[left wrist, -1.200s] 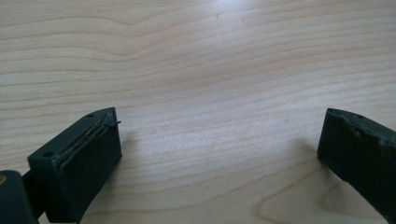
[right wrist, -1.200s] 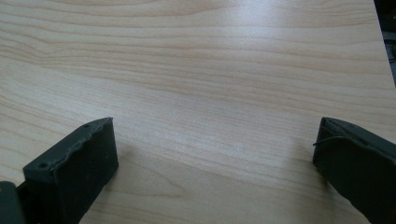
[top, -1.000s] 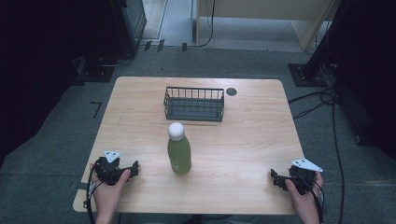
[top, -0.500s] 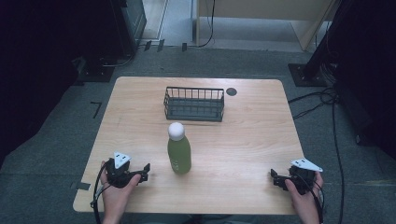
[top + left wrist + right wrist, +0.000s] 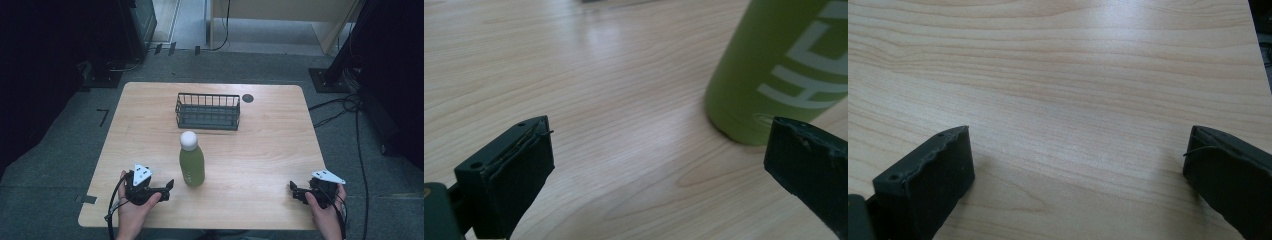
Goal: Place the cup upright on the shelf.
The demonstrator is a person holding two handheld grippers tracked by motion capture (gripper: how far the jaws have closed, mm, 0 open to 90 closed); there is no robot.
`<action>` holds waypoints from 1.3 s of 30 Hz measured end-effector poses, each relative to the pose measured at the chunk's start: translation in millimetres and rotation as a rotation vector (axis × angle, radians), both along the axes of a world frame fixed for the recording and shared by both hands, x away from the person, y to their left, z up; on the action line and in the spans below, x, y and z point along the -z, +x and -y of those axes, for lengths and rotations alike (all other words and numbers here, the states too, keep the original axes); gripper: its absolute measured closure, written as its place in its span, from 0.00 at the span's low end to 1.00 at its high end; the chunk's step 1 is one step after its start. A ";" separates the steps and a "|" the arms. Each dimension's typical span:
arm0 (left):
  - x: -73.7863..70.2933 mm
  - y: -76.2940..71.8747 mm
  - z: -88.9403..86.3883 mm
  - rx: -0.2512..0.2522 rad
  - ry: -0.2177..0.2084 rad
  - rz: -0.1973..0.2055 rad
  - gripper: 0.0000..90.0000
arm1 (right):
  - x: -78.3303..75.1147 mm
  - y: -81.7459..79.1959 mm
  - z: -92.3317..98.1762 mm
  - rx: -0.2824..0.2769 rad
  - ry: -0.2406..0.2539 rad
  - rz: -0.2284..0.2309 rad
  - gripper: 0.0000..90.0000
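High view puts the green bottle (image 5: 192, 162) upright near the middle of the tabletop (image 5: 260, 150), its white cap (image 5: 188, 140) on, with the wire basket (image 5: 208, 111) well behind it toward the far edge. The bottle stands where it stood a second ago. What has changed is my left hand-held gripper (image 5: 169, 186): a second back it sat near the tabletop's left front corner, well apart from the bottle; half a second ago it had slid partway over; now its tips are just beside the bottle's base, pointing at it, not touching. Along its own view, the left hand-held gripper (image 5: 659, 165) has its jaws spread wide with nothing between them but bare wood, and the bottle (image 5: 784, 65) rises ahead and to the right, its base just beyond the right-hand jaw.

My right hand-held gripper (image 5: 295, 192) has stayed put by the tabletop's right front corner, far from the bottle. In its own view the right hand-held gripper (image 5: 1078, 170) is likewise wide apart and empty over plain tabletop (image 5: 1073, 75).
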State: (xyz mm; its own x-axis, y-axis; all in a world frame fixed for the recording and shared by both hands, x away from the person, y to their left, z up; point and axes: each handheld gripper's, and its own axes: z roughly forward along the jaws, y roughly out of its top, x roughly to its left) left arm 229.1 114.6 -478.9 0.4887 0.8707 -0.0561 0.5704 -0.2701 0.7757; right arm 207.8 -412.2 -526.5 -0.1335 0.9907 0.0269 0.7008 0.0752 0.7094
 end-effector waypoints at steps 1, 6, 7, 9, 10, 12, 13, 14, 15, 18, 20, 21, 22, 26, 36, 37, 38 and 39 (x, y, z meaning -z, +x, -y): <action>-0.9 -0.8 2.2 0.007 -0.003 0.003 0.00 | 0.0 0.0 0.0 0.000 0.000 0.000 0.00; -4.3 -3.5 10.8 0.037 -0.010 0.010 0.00 | 0.0 0.0 0.0 0.000 0.000 0.000 0.00; -4.8 -4.0 12.8 0.043 -0.009 0.011 0.00 | 0.0 0.0 0.0 0.000 0.000 0.000 0.00; -5.4 -4.6 15.8 0.053 -0.008 0.012 0.00 | 0.0 0.0 0.0 0.000 0.000 0.000 0.00; -5.6 -4.8 17.5 0.059 -0.009 0.013 0.00 | 0.0 0.0 0.0 0.000 0.000 0.000 0.00; -6.2 -5.4 21.0 0.070 -0.012 0.017 0.00 | 0.0 0.0 0.0 0.000 0.000 0.000 0.00; -6.8 -5.8 23.3 0.079 -0.016 0.020 0.00 | 0.0 0.0 0.0 0.000 0.000 0.000 0.00; -7.5 -5.9 24.7 0.088 -0.018 0.022 0.00 | 0.0 0.0 0.0 0.000 0.000 0.000 0.00; -8.0 -6.2 26.8 0.093 -0.024 0.025 0.00 | 0.0 0.0 0.0 0.000 0.000 0.000 0.00; -9.9 -6.3 31.7 0.110 -0.025 0.030 0.00 | 0.0 0.0 0.0 0.000 0.000 0.000 0.00; -11.4 -6.4 35.7 0.121 -0.028 0.036 0.00 | 0.0 0.0 0.0 0.000 0.000 0.000 0.00; -12.0 -6.5 37.4 0.125 -0.027 0.038 0.00 | 0.0 0.0 0.0 0.000 0.000 0.000 0.00; -12.3 -6.4 38.8 0.127 -0.027 0.039 0.00 | 0.0 0.0 0.0 0.000 0.000 0.000 0.00; -13.8 -4.9 46.0 0.141 -0.026 0.041 0.00 | 0.0 0.0 0.0 0.000 0.000 0.000 0.00; -19.7 0.5 63.4 0.164 -0.017 0.059 0.00 | 0.0 0.0 0.0 0.000 0.000 0.000 0.00; -20.1 1.4 64.9 0.165 -0.015 0.060 0.00 | 0.0 0.0 0.0 0.000 0.000 0.000 0.00; -20.3 1.8 65.5 0.165 -0.014 0.061 0.00 | 0.0 0.0 0.0 0.000 0.000 0.000 0.00; -20.9 2.8 67.4 0.164 -0.015 0.064 0.01 | 0.0 0.0 0.0 0.000 0.000 0.000 0.00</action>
State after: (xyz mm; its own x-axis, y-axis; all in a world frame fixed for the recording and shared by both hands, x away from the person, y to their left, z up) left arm 231.9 47.2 -458.1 0.6271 0.7783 -0.0324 0.4689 -0.3438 0.8136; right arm 207.8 -412.2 -526.5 -0.1337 0.9907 0.0270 0.7008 0.0753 0.7094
